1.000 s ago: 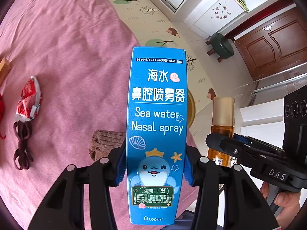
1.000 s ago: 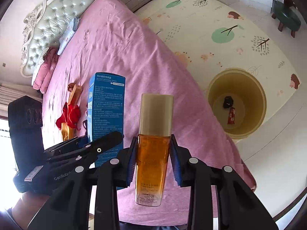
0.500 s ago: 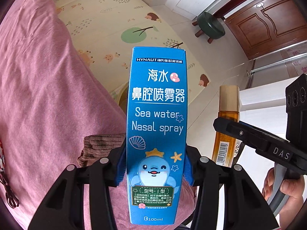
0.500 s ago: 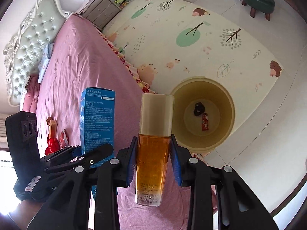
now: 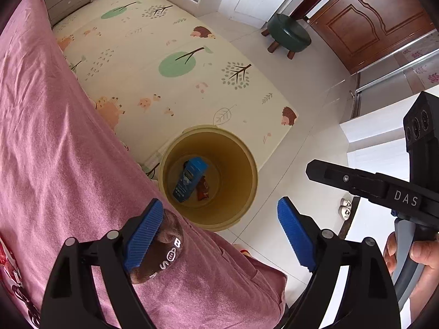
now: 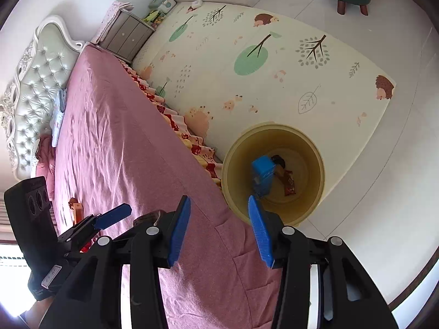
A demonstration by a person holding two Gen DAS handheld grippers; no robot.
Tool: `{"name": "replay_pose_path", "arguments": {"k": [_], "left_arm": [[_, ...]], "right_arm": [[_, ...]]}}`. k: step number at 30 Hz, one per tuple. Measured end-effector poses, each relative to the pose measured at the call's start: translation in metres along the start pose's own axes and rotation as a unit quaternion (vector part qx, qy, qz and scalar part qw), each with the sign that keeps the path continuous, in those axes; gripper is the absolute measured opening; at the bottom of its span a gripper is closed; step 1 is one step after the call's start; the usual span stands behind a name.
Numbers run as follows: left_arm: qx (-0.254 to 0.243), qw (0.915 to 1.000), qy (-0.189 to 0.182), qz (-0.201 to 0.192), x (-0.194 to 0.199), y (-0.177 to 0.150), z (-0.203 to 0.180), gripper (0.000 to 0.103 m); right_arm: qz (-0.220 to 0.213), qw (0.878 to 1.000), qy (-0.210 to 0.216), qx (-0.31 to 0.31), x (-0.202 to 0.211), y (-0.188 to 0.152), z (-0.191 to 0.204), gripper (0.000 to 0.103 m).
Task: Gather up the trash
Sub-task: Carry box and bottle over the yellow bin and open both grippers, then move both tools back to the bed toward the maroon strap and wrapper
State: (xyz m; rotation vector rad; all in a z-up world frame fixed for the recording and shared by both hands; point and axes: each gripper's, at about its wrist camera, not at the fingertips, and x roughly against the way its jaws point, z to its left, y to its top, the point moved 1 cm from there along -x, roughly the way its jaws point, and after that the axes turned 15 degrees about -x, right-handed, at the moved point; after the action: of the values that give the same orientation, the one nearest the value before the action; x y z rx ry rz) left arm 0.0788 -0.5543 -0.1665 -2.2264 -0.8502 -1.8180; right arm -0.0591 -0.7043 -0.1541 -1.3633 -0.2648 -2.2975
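Note:
A tan round bin [image 5: 236,161] stands on the floor beside the bed. Inside it a blue nasal spray box [image 5: 189,178] leans on end next to a red wrapper [image 5: 203,190]. My left gripper [image 5: 219,201] hangs above the bin's near rim, its jaws opening wide with nothing between them. My right gripper [image 6: 219,198] is over the bed edge beside the bin [image 6: 301,142], jaws also opening and empty. The blue box [image 6: 263,175] and a small black scrap [image 6: 277,160] show in the bin; I cannot make out the amber bottle.
The pink bed [image 5: 55,137] fills the left. A brown knit sock [image 5: 162,249] lies at its edge by my left finger. A patterned play mat [image 5: 164,54], a green stool [image 5: 288,33] and a grey nightstand [image 6: 126,35] stand beyond. Red scraps [image 5: 6,257] stay on the bed.
Both grippers moved from over the bed to the bin and opened. The blue box left my left gripper and now lies in the bin. The amber bottle is gone from my right gripper.

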Motion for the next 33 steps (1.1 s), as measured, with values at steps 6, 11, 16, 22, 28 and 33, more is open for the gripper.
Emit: {"name": "replay_pose_path", "arguments": {"k": [6,11,16,22,28,33], "left_arm": [[0.008,1.0,0.001,-0.005,0.01,-0.008,0.008,0.085],[0.025,0.9995,0.006,-0.019,0.028,-0.02,0.02,0.085],[0.042,0.9983,0.015,-0.037,0.051,-0.039,0.032,0.085],[0.072,0.9953,0.032,-0.056,0.081,-0.076,0.052,0.085],[0.115,0.9898,0.053,-0.067,0.111,-0.128,0.076,0.085],[0.153,0.9829,0.069,-0.076,0.134,-0.171,0.097,0.085]], "right_arm": [[0.009,1.0,0.005,0.021,-0.004,-0.007,0.02,0.044],[0.014,0.999,0.01,0.042,-0.006,-0.018,0.041,0.044],[0.021,0.997,0.016,0.069,-0.006,-0.037,0.067,0.044],[0.034,0.994,0.027,0.101,-0.011,-0.068,0.101,0.044],[0.054,0.989,0.035,0.136,-0.023,-0.11,0.134,0.044],[0.071,0.982,0.043,0.168,-0.034,-0.147,0.161,0.044]]}}
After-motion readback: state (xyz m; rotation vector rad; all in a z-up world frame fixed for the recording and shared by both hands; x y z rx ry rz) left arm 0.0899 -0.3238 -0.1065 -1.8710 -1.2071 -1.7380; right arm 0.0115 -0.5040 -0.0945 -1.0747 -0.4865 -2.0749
